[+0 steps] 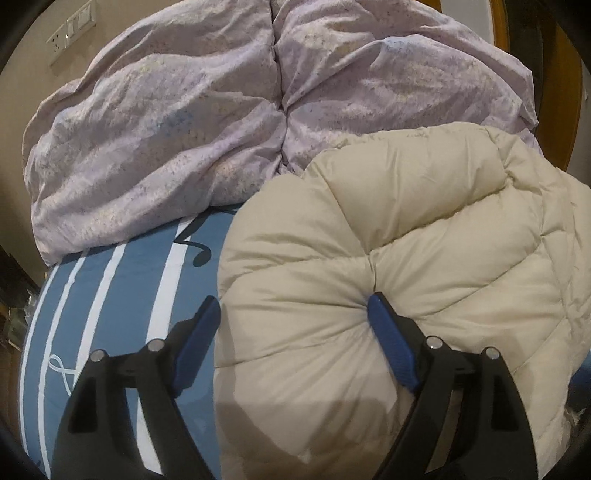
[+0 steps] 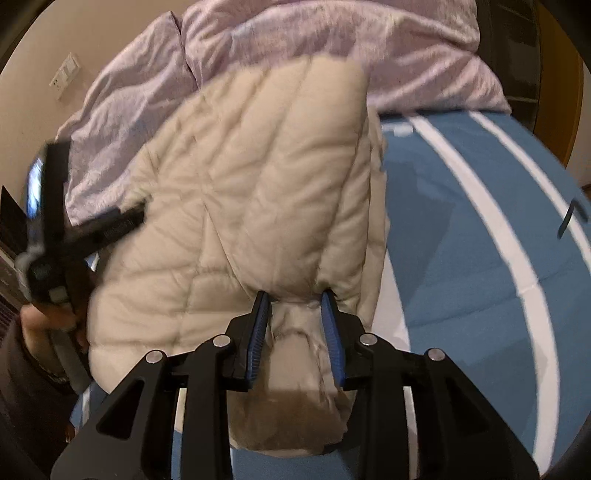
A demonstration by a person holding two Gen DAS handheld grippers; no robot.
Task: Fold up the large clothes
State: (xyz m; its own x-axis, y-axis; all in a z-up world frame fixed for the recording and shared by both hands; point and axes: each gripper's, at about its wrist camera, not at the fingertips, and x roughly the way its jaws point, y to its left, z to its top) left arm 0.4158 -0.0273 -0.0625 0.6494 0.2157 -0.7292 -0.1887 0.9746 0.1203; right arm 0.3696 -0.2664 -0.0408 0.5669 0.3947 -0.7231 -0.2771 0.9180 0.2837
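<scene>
Left wrist view shows the puffy cream coat [image 1: 388, 266] lying on the blue bed sheet with white stripes [image 1: 122, 295]. Behind the coat sits a big crumpled purple quilt [image 1: 166, 122], and the far edge of the coat touches it. The left gripper [image 1: 291, 314] has its jaws spread wide. One blue pad pokes into a dent in the coat and the other pad hangs over the sheet just beside the coat's edge, so it squeezes nothing. On the wall beyond the quilt there are white switches [image 1: 72, 31]. Right wrist view shows the same coat [image 2: 251, 192] stretched from the quilt [image 2: 332, 40] down toward the camera, with the sheet [image 2: 461, 221] on one side of it. The right gripper [image 2: 295, 299] has its jaws partly apart with a bunched fold of the coat between them, but I cannot tell if the pads press on it. The left gripper [image 2: 140, 212] shows blurry at the far side of the coat, held by a hand [image 2: 48, 325]
</scene>
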